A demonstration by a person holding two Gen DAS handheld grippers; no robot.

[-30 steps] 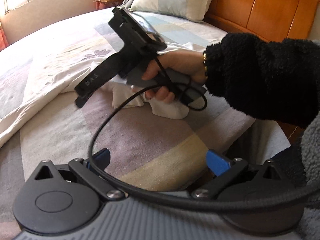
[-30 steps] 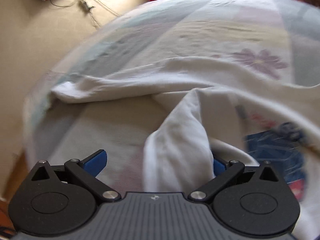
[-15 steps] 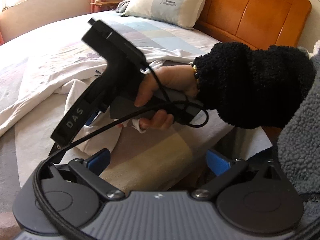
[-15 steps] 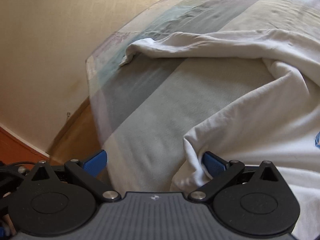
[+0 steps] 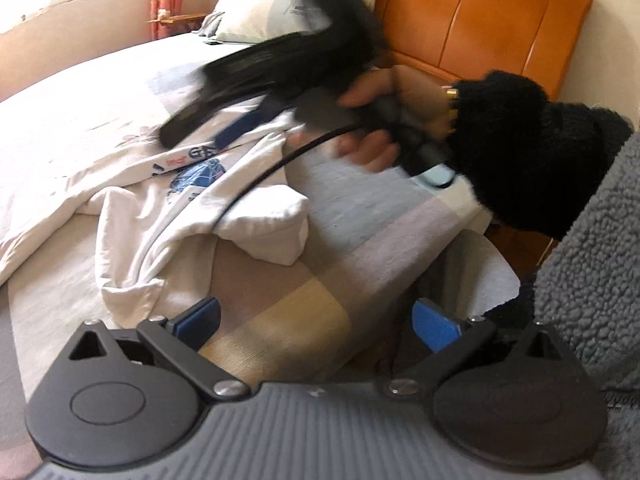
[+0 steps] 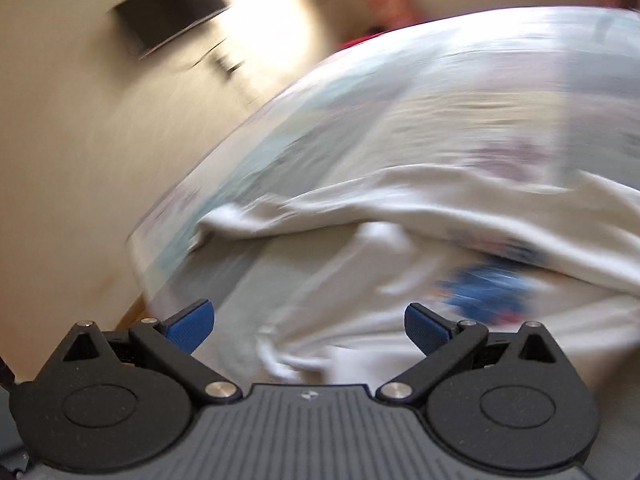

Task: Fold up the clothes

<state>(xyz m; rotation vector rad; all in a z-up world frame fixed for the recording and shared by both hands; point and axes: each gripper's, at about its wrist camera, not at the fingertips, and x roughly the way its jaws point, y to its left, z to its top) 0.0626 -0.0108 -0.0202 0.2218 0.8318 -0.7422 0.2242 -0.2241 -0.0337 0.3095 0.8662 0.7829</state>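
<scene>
A white T-shirt [image 5: 160, 216] with a blue print [image 5: 196, 176] lies crumpled on the bed, one folded corner [image 5: 276, 228] sticking out towards the headboard. My left gripper [image 5: 316, 320] hovers open over the bed's near corner with nothing between its blue pads [image 5: 200, 316]. A hand [image 5: 376, 120] in a black fleece sleeve holds my right gripper [image 5: 192, 142] above the shirt; it shows blurred by motion. In the right wrist view the right gripper [image 6: 308, 324] is open and holds nothing, with the shirt [image 6: 360, 280] below it.
A patchwork bedsheet [image 5: 320, 280] covers the bed. An orange wooden headboard [image 5: 480, 20] and a pillow [image 5: 260, 12] are at the far end. The bed's edge [image 6: 172, 216] drops to a beige floor with a dark flat object [image 6: 172, 28]. A black cable [image 5: 256, 184] hangs over the shirt.
The right gripper has lifted off the shirt and swung up towards the headboard; the cloth fold no longer rests against its right finger. The left gripper stays open near the bed corner.
</scene>
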